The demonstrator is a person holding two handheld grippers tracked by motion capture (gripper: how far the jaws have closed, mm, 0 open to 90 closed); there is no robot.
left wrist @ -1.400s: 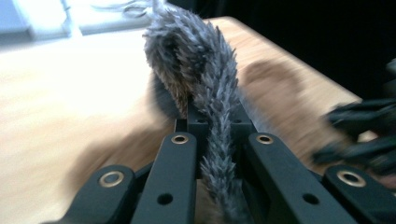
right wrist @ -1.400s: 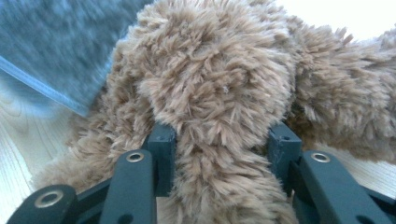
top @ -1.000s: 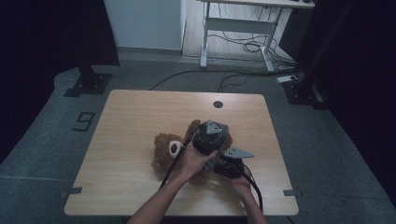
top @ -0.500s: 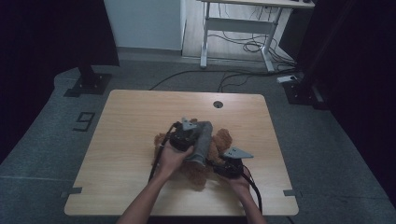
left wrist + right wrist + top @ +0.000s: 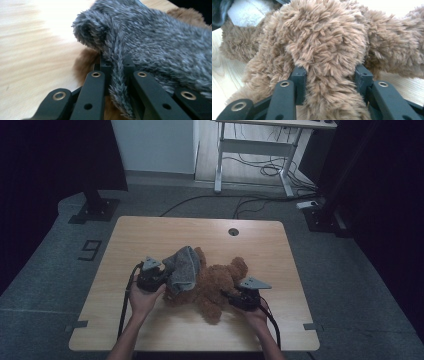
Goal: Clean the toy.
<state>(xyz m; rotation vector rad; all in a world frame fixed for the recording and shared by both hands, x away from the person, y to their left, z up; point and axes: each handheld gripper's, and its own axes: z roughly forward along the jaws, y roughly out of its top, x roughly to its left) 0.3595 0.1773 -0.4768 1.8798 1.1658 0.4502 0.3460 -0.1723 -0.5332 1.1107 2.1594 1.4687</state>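
**Grey cloth over the teddy bear**

The teddy bear (image 5: 215, 287) is lying near the middle of the table (image 5: 150, 235). The left gripper (image 5: 159, 276), at the bear's head end, is pinching the grey fuzzy cloth (image 5: 184, 269) draped over it. The right gripper (image 5: 235, 296) is clamping a bear limb.

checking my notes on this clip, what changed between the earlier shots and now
The left claw, shut on the grey fuzzy cloth, has carried it leftward across the teddy bear, from the bear's right part to its left end, and the hand has come lower. The right claw stayed clamped on the bear near the table's front edge, and the bear kept its place.
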